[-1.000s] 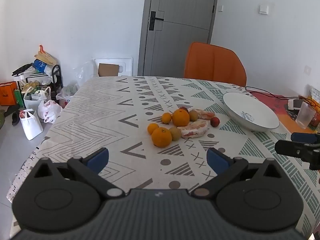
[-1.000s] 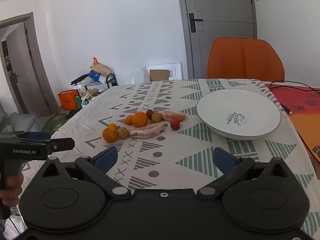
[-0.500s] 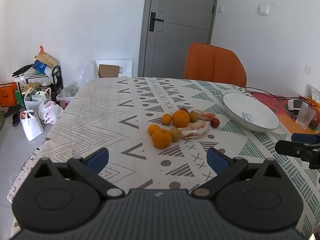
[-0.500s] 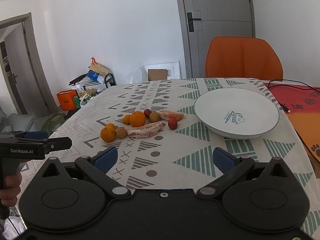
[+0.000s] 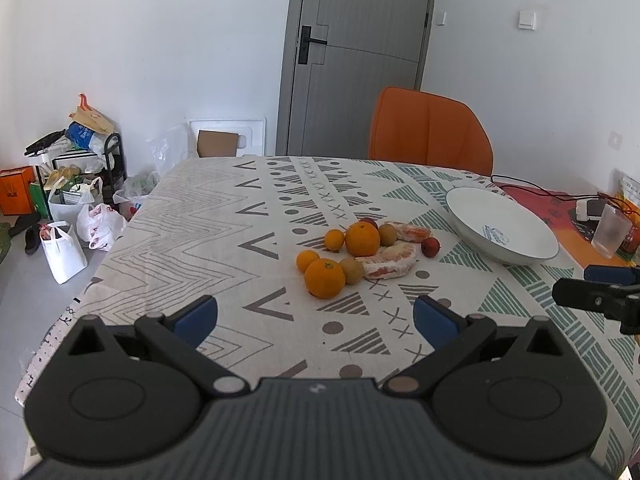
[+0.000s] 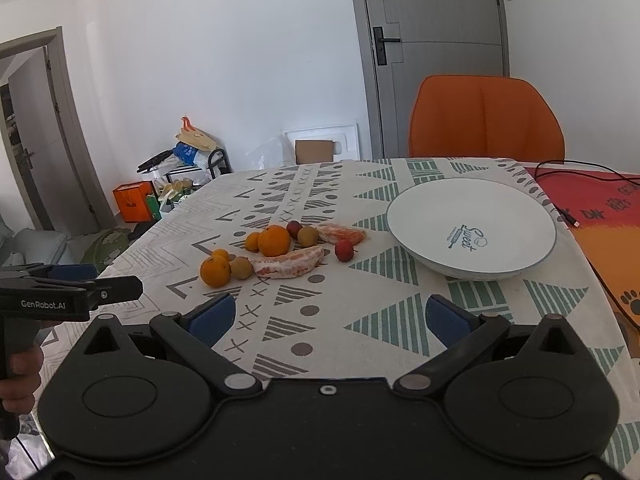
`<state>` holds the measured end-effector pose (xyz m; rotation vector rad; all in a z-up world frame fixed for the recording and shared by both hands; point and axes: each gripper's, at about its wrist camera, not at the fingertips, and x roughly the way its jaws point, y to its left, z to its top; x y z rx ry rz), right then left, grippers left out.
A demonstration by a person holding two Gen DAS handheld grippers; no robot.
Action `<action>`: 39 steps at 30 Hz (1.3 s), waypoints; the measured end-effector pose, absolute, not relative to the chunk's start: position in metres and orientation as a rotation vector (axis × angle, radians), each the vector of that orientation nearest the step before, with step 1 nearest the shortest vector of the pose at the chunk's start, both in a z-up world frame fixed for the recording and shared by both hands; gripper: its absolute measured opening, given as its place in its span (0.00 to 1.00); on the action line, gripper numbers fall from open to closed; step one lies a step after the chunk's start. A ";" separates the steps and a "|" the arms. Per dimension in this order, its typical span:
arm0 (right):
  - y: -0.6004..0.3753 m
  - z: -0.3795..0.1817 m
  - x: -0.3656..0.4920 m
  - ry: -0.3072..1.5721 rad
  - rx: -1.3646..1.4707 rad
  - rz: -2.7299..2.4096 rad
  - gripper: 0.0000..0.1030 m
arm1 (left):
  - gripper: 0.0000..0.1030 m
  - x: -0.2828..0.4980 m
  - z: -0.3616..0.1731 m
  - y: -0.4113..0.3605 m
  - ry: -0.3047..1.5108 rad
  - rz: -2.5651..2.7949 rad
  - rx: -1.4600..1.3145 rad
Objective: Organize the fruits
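Reads "GenRobot.AI" in white on left gripper (image 6: 68,294), at 9 o'clock of right wrist view. Reads "Sweet" in dark script inside bowl (image 6: 472,236), at 2 o'clock. Lettering on red mat (image 6: 600,212) too skewed to read.

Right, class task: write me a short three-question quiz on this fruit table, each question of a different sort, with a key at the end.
1. True or false: the white bowl already holds some fruit.
2. Multiple choice: the small red fruit lies (A) inside the bowl, (B) on the tablecloth between the peeled citrus segments and the bowl, (C) between the fingers of the right gripper.
3. Fill in: the left gripper and the right gripper both stand ____ with nothing between their fingers.

Key
1. False; the bowl is empty.
2. B
3. open
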<state>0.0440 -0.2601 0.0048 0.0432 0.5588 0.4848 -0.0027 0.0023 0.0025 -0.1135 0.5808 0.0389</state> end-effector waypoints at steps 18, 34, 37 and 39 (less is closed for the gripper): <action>-0.260 0.005 0.044 0.552 0.043 0.485 1.00 | 1.00 -0.002 0.002 0.007 0.578 0.037 -0.112; -0.256 -0.004 0.058 0.565 0.046 0.498 1.00 | 0.98 0.007 -0.005 0.009 0.542 -0.020 -0.127; -0.254 -0.006 0.065 0.555 0.057 0.500 1.00 | 0.92 0.014 -0.007 0.012 0.536 -0.019 -0.144; -0.252 -0.007 0.069 0.541 0.052 0.497 0.97 | 0.88 0.019 -0.010 0.012 0.540 -0.014 -0.147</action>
